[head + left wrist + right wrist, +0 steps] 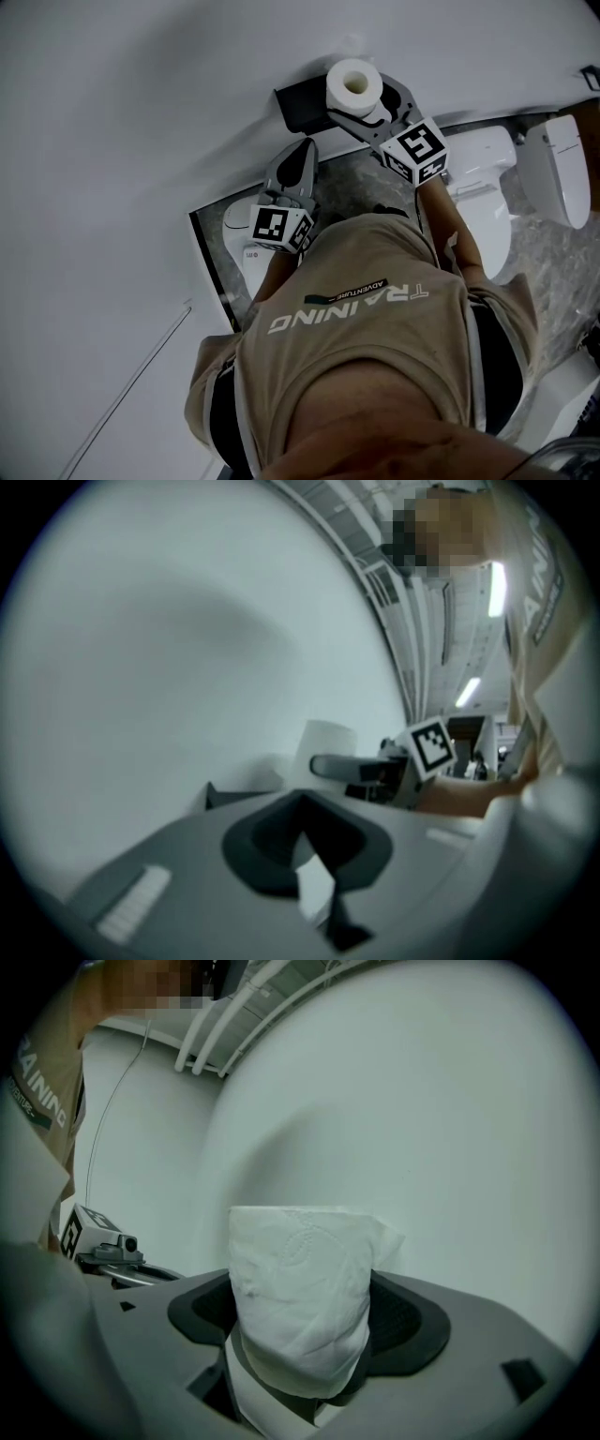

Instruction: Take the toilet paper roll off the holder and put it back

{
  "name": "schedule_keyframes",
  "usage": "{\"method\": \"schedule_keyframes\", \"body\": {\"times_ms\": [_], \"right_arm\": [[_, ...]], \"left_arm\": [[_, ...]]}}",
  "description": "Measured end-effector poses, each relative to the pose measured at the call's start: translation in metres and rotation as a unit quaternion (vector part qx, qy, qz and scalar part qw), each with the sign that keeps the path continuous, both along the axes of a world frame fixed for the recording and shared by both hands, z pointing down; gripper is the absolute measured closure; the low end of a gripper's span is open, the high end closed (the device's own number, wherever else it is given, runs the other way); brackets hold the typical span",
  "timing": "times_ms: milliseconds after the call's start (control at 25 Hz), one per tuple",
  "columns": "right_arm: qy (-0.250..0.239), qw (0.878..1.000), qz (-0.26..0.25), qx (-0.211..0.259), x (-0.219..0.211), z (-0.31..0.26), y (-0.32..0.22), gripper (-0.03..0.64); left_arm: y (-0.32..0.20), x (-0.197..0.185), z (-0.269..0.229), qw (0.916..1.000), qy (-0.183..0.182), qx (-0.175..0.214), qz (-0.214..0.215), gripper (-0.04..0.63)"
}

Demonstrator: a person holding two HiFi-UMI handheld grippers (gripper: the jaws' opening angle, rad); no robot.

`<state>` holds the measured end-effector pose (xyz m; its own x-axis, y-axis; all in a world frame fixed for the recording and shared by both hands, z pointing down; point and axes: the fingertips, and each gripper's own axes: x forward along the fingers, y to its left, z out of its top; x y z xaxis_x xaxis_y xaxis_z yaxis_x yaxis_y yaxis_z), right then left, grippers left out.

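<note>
A white toilet paper roll (353, 86) is up against the white wall, its hollow core facing my head. My right gripper (362, 105) is shut on it, one finger on each side. In the right gripper view the roll (300, 1283) fills the space between the jaws, with a loose sheet hanging at its right. The black holder (302, 103) is on the wall just left of the roll. My left gripper (302, 155) hangs lower and left of the holder, shut on nothing. In the left gripper view I see the roll (323, 747) and a right finger (342, 766) ahead.
A white toilet (487, 187) stands at the right, with another white fixture (562, 169) beyond it. A white round object (239, 234) sits on the grey marbled floor (347, 192) under my left gripper. The white wall (141, 141) fills the left.
</note>
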<state>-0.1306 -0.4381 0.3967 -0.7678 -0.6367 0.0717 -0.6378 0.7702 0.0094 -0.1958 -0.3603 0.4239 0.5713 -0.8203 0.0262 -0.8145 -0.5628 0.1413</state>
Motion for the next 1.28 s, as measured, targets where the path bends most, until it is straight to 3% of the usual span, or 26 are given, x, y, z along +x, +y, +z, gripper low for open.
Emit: {"method": "schedule_keyframes", "body": {"times_ms": [120, 280, 560, 760, 1040, 1280], "right_arm": [[0.002, 1.0, 0.0, 0.0, 0.0, 0.002, 0.018, 0.258], [-0.007, 1.0, 0.0, 0.008, -0.002, 0.009, 0.04, 0.256], [-0.007, 0.999, -0.027, 0.025, 0.04, 0.002, 0.091, 0.256], [0.012, 0.998, -0.061, 0.03, 0.06, 0.009, 0.119, 0.256], [0.028, 0.995, -0.092, 0.014, 0.084, 0.048, 0.156, 0.256], [0.031, 0.996, -0.087, 0.0, 0.09, 0.067, 0.177, 0.258]], "left_arm": [[0.011, -0.001, 0.008, 0.9999, 0.008, -0.006, 0.01, 0.597], [0.016, -0.008, 0.021, 0.9997, -0.013, 0.015, 0.012, 0.597], [0.051, 0.025, 0.003, 0.9991, -0.023, 0.032, -0.019, 0.595], [0.075, 0.048, 0.004, 0.9985, -0.022, 0.018, -0.046, 0.597], [0.115, 0.066, 0.01, 0.9943, -0.054, -0.004, -0.092, 0.595], [0.142, 0.069, 0.022, 0.993, -0.073, -0.025, -0.09, 0.597]]}}
